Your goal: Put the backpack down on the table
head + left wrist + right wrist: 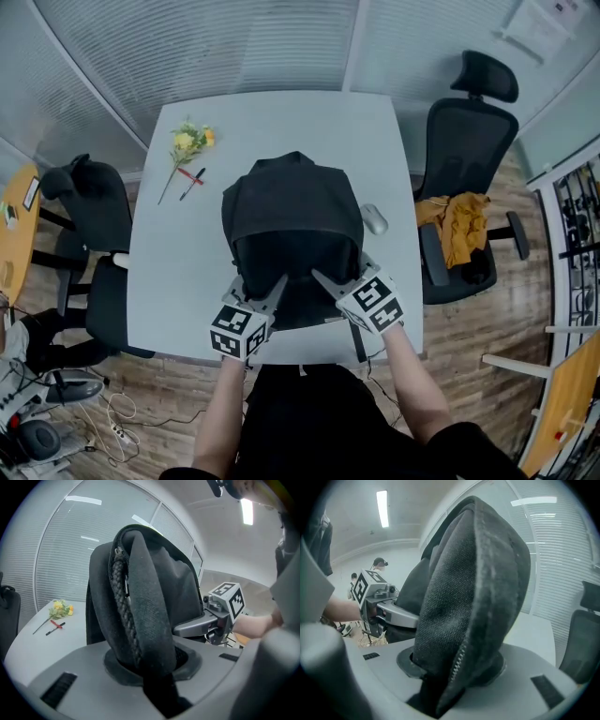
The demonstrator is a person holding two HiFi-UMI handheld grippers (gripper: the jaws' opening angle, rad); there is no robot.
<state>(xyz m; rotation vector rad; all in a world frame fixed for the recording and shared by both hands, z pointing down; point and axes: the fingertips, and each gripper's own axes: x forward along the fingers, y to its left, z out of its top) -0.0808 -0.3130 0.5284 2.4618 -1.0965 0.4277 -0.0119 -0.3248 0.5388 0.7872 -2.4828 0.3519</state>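
Black woven fabric fills both gripper views: the soft black fabric backpack (pixel 292 234) stands upright at the near end of the white rectangular worktop (pixel 187 234), in front of me. Its base looks to be on the surface, or as good as on it, though I cannot see the contact itself. My left tongs (pixel 267 292) are clamped on a thick padded fold at the bag's left side, beside a braided cord. My right tongs (pixel 336 283) are clamped on a bunched fold at the right side, with a zip running along its edge. In both views cloth fills the gap between the jaws.

I judge the bag to be limp rather than stiff, since it bulges and folds around each grip, so it will sag or topple once it is let go unless its base sits flat. The coarse weave should not slip against the pads. It seems moderately heavy, shared across both hands, and the shell isn't fragile, but I can't tell what is inside. The padded side seams, held low and on both sides, are the right places to hold it. A single layer of cloth would stretch and let it swing. A sprig of yellow flowers (pixel 190 142) and a small grey mouse (pixel 374 218) lie well apart from the bag.
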